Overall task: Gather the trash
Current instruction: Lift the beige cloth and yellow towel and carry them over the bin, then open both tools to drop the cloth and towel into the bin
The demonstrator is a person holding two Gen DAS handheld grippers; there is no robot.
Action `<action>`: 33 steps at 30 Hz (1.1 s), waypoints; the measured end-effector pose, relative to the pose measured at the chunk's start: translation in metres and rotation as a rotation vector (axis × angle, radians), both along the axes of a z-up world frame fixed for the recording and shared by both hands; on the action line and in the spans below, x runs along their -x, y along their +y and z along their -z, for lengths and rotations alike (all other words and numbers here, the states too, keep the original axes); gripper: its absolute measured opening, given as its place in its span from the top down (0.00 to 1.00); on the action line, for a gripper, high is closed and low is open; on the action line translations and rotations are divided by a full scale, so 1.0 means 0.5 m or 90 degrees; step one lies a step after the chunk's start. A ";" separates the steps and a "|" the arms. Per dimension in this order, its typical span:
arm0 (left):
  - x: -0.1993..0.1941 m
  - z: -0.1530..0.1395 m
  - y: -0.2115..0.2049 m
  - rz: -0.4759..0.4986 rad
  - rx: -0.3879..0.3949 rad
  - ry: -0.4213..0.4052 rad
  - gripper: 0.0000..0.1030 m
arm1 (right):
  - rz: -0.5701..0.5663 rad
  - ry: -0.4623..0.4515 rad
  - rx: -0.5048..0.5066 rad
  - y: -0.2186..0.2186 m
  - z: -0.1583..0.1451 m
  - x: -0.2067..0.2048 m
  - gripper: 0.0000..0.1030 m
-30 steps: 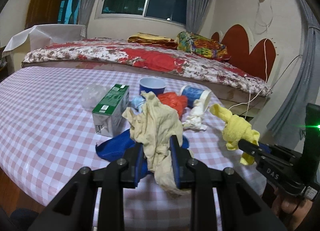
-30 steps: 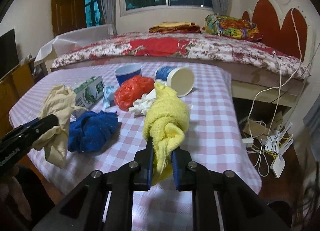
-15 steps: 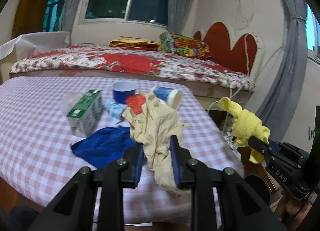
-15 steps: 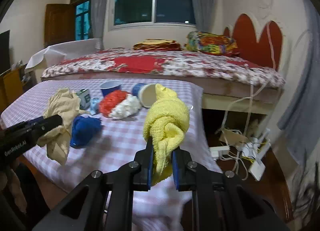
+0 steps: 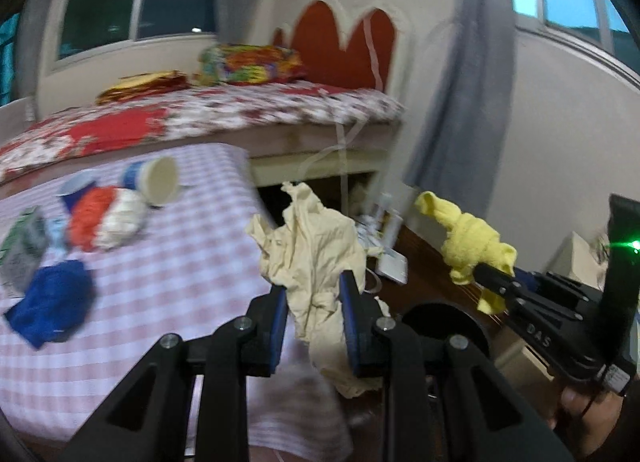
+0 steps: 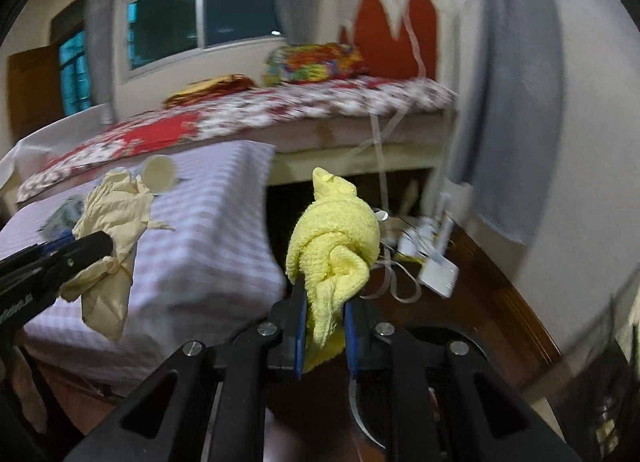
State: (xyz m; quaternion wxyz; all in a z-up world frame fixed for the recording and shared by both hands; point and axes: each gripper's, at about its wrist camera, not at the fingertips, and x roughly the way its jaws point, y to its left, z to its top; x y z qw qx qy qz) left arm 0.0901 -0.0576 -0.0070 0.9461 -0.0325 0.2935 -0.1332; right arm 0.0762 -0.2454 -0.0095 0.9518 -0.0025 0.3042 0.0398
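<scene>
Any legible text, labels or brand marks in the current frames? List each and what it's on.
"DAS" — white letters on the black body of the right gripper, seen from the left wrist view.
White lettering on the side of the left gripper, at the left edge of the right wrist view: cut off and blurred, unreadable.
Green carton on the table: print is motion-blurred, unreadable.
Nothing else legible.

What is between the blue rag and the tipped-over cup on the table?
In the left wrist view, an orange wad and a white wad lie between the blue rag and the cup.
</scene>
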 end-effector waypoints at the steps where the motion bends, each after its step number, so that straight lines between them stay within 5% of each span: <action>1: -0.002 0.003 -0.009 0.010 0.001 0.004 0.74 | 0.010 0.005 0.002 -0.013 0.005 0.000 0.84; 14: -0.042 0.074 -0.161 0.139 0.013 0.061 0.74 | 0.128 0.089 0.030 -0.157 0.096 0.021 0.84; 33: -0.121 0.199 -0.301 0.236 -0.027 0.157 0.74 | 0.156 0.237 0.006 -0.255 0.246 -0.040 0.84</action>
